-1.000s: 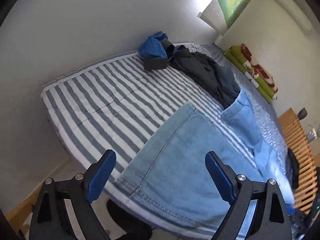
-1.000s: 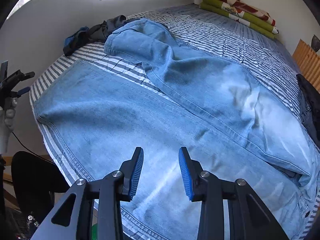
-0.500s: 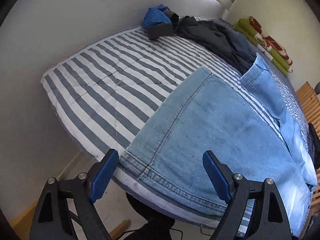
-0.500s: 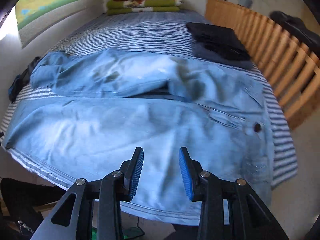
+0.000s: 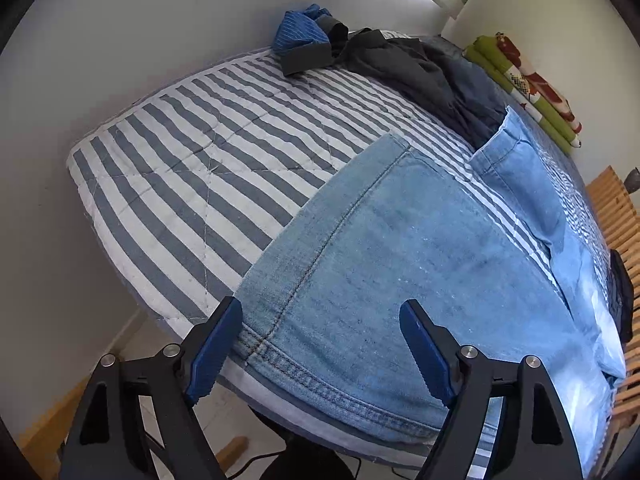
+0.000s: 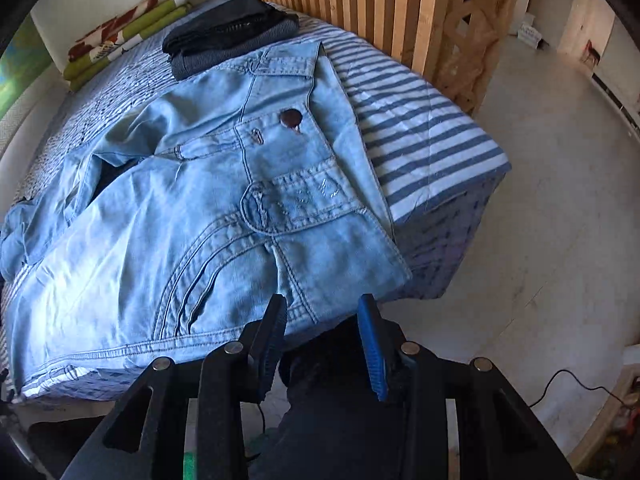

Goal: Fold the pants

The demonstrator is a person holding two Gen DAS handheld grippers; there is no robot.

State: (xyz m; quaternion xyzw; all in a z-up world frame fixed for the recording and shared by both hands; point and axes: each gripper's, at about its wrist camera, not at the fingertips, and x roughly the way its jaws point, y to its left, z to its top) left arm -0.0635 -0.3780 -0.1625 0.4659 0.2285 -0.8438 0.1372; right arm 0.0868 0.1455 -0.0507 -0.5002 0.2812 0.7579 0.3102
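Observation:
Light blue jeans (image 5: 420, 264) lie spread along the near edge of a striped bed. In the left wrist view I see the near leg's hem (image 5: 320, 376) hanging at the mattress edge, with the other leg (image 5: 528, 184) angled away behind it. My left gripper (image 5: 320, 348) is open wide, its blue pads either side of that hem and just short of it. The right wrist view shows the waistband end (image 6: 304, 120) with its brown button. My right gripper (image 6: 322, 340) is open, narrowly, with nothing between the pads, at the waistband's near corner (image 6: 360, 280).
The striped bedspread (image 5: 192, 168) has bare room left of the jeans. Dark clothes (image 5: 420, 76) and a blue garment (image 5: 304, 32) lie at the far side. Folded dark clothes (image 6: 228, 28) sit beyond the waistband. A wooden slat screen (image 6: 400, 12) stands behind. A green blanket (image 6: 120, 36) lies far off.
My right gripper has swung from over the legs to the waistband end of the jeans. My left gripper has come lower and closer to the leg hem. Both stayed open.

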